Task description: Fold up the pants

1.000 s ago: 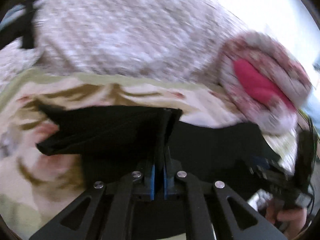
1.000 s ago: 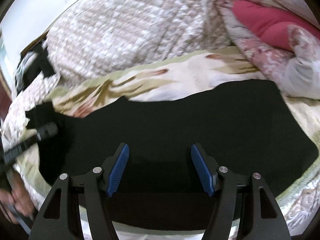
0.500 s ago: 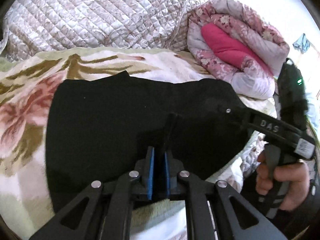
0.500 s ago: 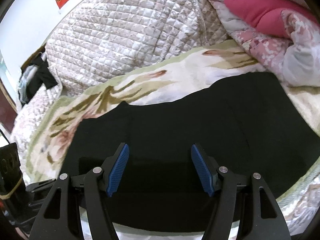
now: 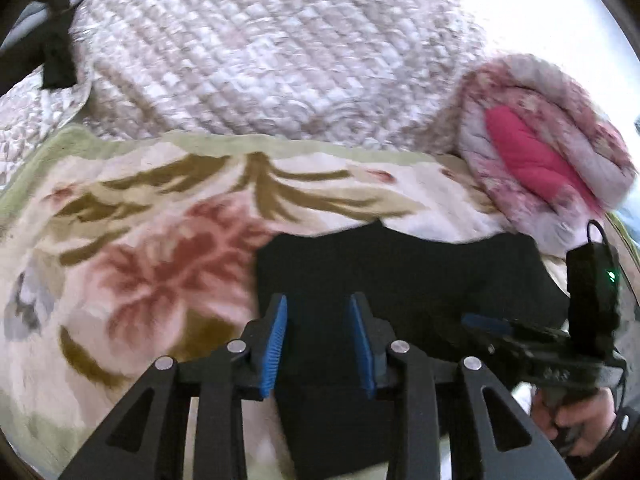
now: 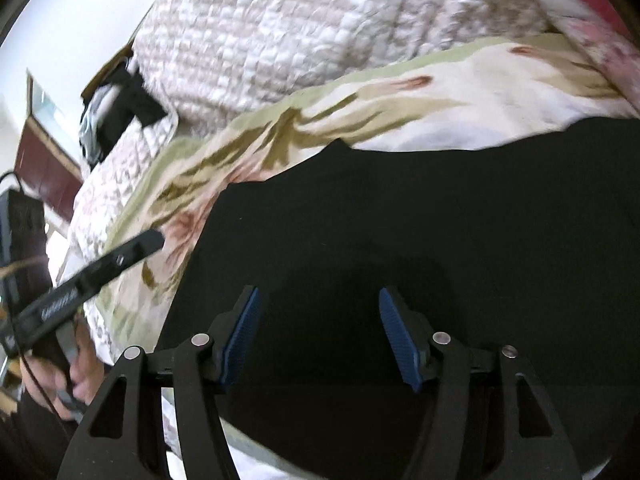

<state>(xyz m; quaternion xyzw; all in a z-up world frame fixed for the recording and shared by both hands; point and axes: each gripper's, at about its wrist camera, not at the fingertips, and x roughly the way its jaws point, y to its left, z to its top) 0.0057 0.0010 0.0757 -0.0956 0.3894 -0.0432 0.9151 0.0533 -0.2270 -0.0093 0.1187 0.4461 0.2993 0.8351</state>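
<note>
The black pants (image 5: 400, 276) lie folded flat on a floral blanket (image 5: 140, 248) on the bed. My left gripper (image 5: 318, 340) is open and empty, over the left edge of the pants. In the right wrist view the pants (image 6: 420, 216) fill the lower middle. My right gripper (image 6: 318, 336) is open and empty just above them. The right gripper also shows at the right of the left wrist view (image 5: 492, 330), and the left gripper shows at the left of the right wrist view (image 6: 132, 250).
A quilted beige cover (image 5: 260, 52) is bunched behind the blanket. A rolled pink floral duvet (image 5: 540, 144) lies at the back right. A dark garment (image 6: 116, 116) lies at the far left by wooden furniture (image 6: 44, 168).
My left gripper has let go of the pants and opened, and pulled back to the left. The pants now lie folded. My right gripper has stayed open.
</note>
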